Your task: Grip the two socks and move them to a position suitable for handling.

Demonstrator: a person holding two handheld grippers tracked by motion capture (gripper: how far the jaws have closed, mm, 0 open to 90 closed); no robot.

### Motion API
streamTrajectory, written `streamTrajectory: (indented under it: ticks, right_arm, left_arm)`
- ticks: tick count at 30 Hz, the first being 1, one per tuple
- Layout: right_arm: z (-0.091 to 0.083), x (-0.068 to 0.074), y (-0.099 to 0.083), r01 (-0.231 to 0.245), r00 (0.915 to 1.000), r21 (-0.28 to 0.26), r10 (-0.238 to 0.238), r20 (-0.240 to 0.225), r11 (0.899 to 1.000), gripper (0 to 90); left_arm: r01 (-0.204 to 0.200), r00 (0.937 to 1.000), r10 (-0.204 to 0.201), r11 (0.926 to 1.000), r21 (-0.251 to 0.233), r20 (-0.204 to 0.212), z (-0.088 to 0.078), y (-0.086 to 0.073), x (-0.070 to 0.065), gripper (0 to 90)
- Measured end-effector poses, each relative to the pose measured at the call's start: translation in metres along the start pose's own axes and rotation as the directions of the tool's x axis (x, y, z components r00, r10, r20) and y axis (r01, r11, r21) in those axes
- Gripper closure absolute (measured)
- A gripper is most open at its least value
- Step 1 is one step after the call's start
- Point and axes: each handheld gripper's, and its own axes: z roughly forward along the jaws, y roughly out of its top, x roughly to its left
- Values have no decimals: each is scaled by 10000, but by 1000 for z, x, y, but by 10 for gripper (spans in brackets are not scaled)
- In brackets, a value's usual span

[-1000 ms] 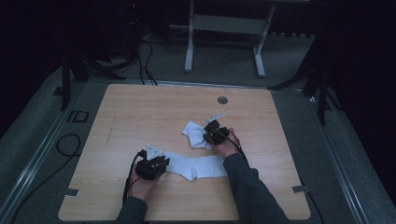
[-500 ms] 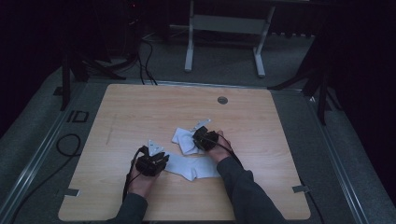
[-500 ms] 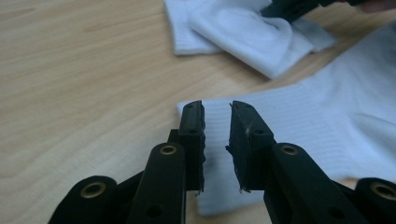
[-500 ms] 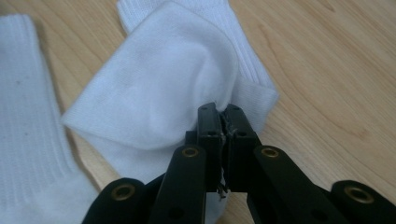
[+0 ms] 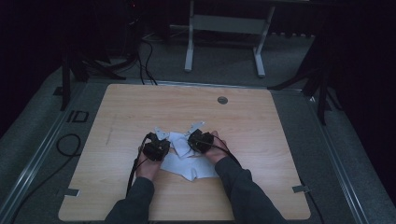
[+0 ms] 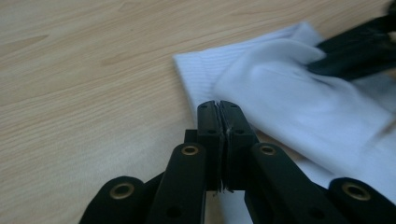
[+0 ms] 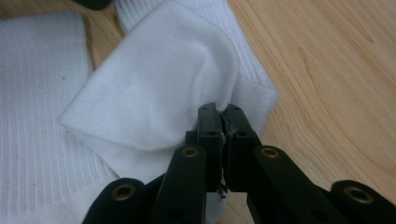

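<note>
Two white socks lie on the wooden table (image 5: 261,121). The upper sock (image 5: 180,142) is bunched between my two grippers. The lower sock (image 5: 187,169) lies flat in front of the hands. My right gripper (image 5: 192,142) (image 7: 219,112) is shut on a fold of the upper sock (image 7: 154,88), which rises from its jaw tips. My left gripper (image 5: 163,143) (image 6: 218,109) has just been closing at the ribbed cuff edge (image 6: 201,70) of that sock. Its jaws are pressed together, with a thin pale line of fabric in the seam. The right gripper's black jaws (image 6: 355,51) show beyond the sock.
A round grommet (image 5: 222,100) sits near the table's far edge. Cables (image 5: 135,172) trail from the grippers toward the person. A metal frame (image 5: 224,28) stands on the floor behind the table. Bare wood lies left, right and beyond the socks.
The right gripper has carried the upper sock leftward toward the left gripper. The left gripper has moved away from the person, off the lower sock's end to the upper sock.
</note>
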Motion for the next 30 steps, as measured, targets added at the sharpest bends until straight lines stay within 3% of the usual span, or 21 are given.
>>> streamTrajectory:
  ticks: [5, 13, 21, 27, 30]
  right_arm:
    - [0, -1, 0, -25, 10000, -16, 25, -45, 10000, 871]
    - [0, -3, 0, -352, 9991, 28, 352, -239, 9994, 870]
    - [-2, -6, 0, -473, 9983, -38, 472, -333, 9989, 868]
    - [-11, -9, -4, -457, 9987, -200, 453, -235, 9988, 867]
    - [-22, -15, -12, -781, 9968, -522, 772, -189, 9956, 867]
  left_arm:
    - [142, 9999, -141, 9998, 163, -91, 9, 0, 3, 893]
    - [-318, 9986, 334, 9987, 388, -420, 11, 2, -2, 897]
    - [-334, 9987, 351, 9984, 452, -383, 11, 3, -1, 898]
    - [-430, 9980, 450, 9982, 424, -453, 11, 2, -3, 898]
    - [-508, 9973, 531, 9977, 446, -510, 11, 2, -3, 898]
